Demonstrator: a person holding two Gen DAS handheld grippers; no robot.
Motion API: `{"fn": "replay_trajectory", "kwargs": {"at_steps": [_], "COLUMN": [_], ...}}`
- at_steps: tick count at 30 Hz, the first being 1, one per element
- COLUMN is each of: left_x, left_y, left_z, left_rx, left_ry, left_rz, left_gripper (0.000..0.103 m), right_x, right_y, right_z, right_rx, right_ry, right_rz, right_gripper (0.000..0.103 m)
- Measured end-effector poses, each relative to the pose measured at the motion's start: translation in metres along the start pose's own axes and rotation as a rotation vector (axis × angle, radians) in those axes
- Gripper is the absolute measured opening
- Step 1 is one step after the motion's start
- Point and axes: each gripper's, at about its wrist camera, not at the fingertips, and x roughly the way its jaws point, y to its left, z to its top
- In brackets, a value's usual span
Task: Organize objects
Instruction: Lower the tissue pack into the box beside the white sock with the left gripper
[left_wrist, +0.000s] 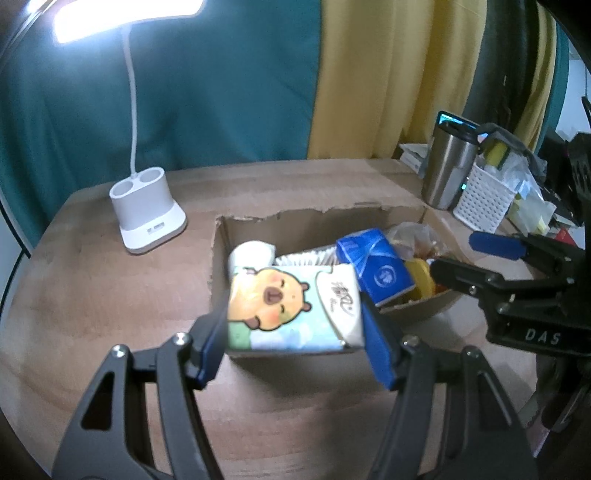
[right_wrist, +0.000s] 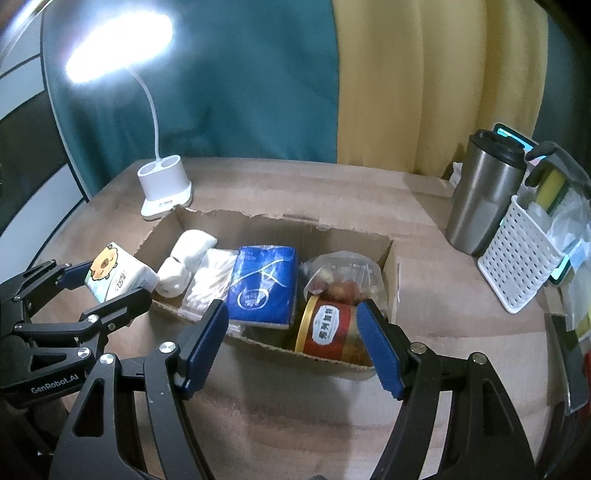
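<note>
1. We see a wooden desk (right_wrist: 295, 424) in front of a teal and yellow curtain (left_wrist: 258, 92), viewed from two cameras mounted on our handheld grippers.
2. Our left gripper (left_wrist: 295, 343) has its blue pads pressed against both sides of a soft tissue pack printed with a yellow cartoon animal (left_wrist: 288, 310). The pack is held above the near left corner of an open, torn-edged cardboard box (right_wrist: 391, 258).
3. Our right gripper (right_wrist: 291, 347) stands partly open with nothing between its blue pads. It hangs over the near edge of the box, in front of the contents.
4. Inside the box, from left to right in the right wrist view, lie a white rolled bundle (right_wrist: 186, 262), a clear packet of white items (right_wrist: 210, 284), a blue tissue pack with white lines (right_wrist: 264, 284), a red round tin with a gold rim (right_wrist: 328, 328), and behind the tin a clear plastic bag of reddish food (right_wrist: 340, 277).
5. A lit white desk lamp with a bendy neck and a two-hole base (right_wrist: 164, 184) stands near the box's far left corner.
6. To the right of the box stand a steel travel mug with a black lid (right_wrist: 480, 195) and, beside it, a white perforated plastic basket (right_wrist: 517, 266) stuffed with packets.
</note>
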Motion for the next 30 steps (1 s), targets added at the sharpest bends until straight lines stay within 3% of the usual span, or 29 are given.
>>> {"fn": "replay_trajectory", "kwargs": {"at_steps": [17, 30], "left_x": [0.026, 0.059], "left_y": [0.005, 0.009], "left_z": [0.013, 0.012], "left_rx": [-0.024, -0.043], "left_ry": [0.036, 0.108], "left_rz": [0.002, 0.007], "left_gripper": [0.065, 0.065], "right_x": [0.022, 0.050], "right_y": [-0.008, -0.017], "right_z": [0.014, 0.017], "right_rx": [0.006, 0.018], "right_ry": [0.020, 0.063], "right_rz": [0.009, 0.014], "right_gripper": [0.075, 0.075]}}
